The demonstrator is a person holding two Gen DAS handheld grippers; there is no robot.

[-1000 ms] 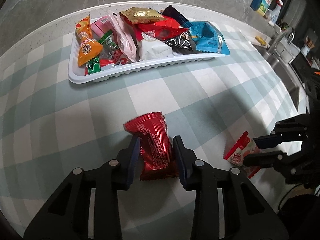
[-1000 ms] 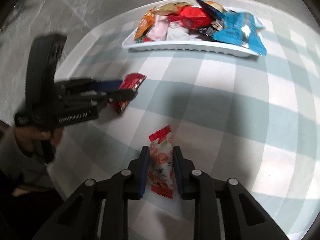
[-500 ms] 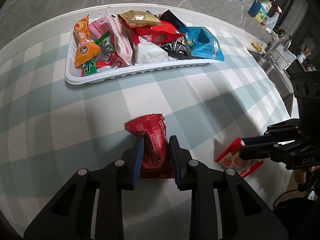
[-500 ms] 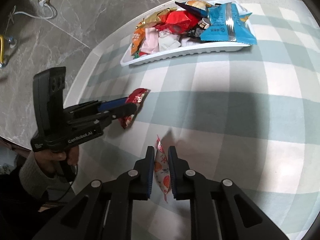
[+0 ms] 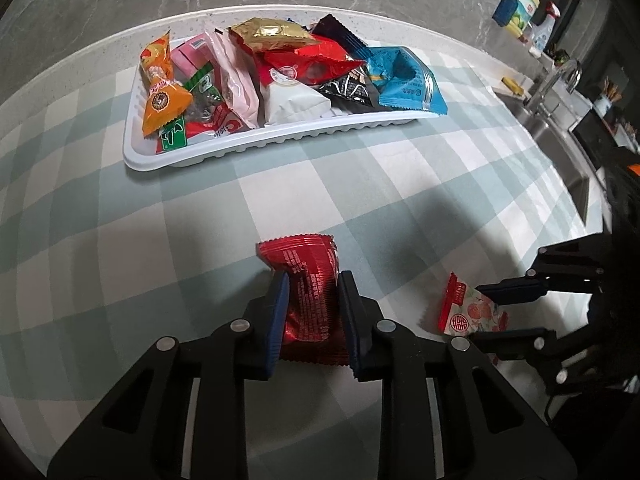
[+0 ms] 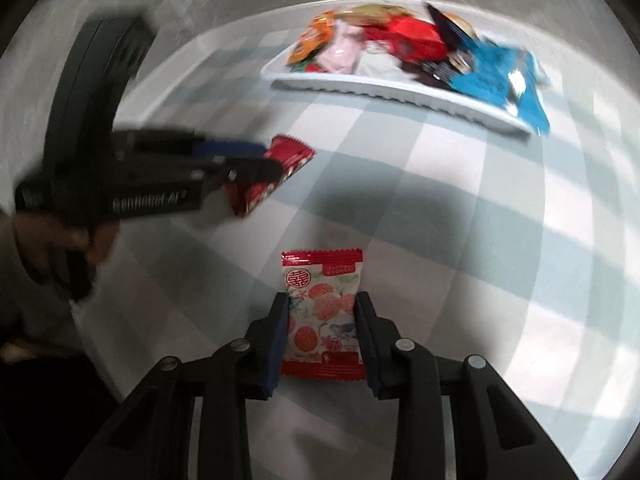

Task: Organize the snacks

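Jaws of both level grippers pinch packets: left gripper (image 5: 312, 308) the red packet (image 5: 310, 300), right gripper (image 6: 322, 332) the fruit-print packet (image 6: 322, 312).

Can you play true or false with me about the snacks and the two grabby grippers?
1. The left gripper is closed around a dark red snack packet. True.
2. The right gripper holds a blue bag. False: it holds a white packet with red ends and orange fruit pictures.
3. The white tray is empty. False: it is piled with snacks, including a blue bag and an orange packet.
4. The tablecloth has pale green and white checks. True.
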